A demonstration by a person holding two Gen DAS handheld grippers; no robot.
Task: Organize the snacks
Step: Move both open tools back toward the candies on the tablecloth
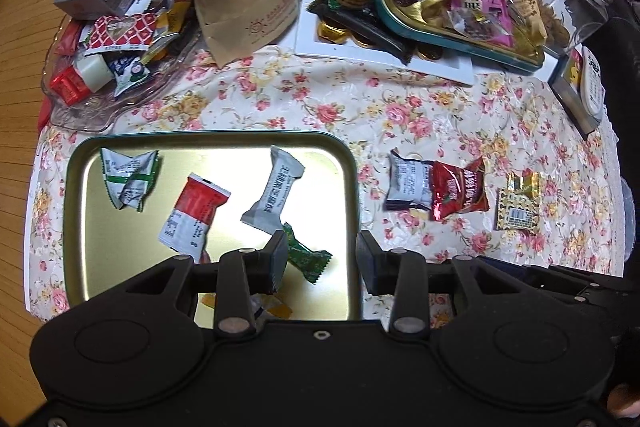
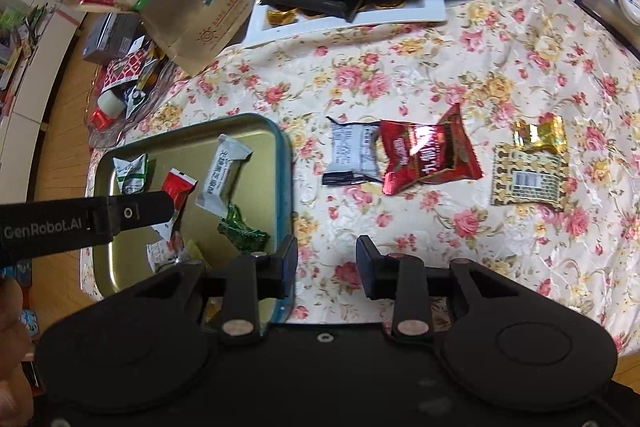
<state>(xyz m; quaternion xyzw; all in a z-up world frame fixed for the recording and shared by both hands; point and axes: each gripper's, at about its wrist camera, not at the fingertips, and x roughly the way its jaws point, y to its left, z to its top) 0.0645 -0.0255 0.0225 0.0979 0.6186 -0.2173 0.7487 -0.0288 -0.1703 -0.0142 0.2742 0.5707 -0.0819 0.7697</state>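
While the floral table (image 1: 320, 107) cloth lies crinkled and glossy, the left tongs (image 1: 322, 259) hang over the near right corner of the shiny gold tin tray (image 1: 216, 141), jaws apart, nothing between them. Inside that rounded-corner tray sit crimped foil packets: a green-and-white one (image 1: 128, 179), a red-and-white one (image 1: 194, 215), a grey one (image 1: 272, 193) and a dark green one (image 1: 306, 255) just ahead of the left jaw. The right tongs (image 2: 327, 265) hover over bare cloth beside the tray's right rim, jaws parted and empty. Ahead of them lie a grey-white packet (image 2: 352, 155) touching a glossy red packet (image 2: 428, 155), then a gold patterned packet (image 2: 528, 173) farther right.
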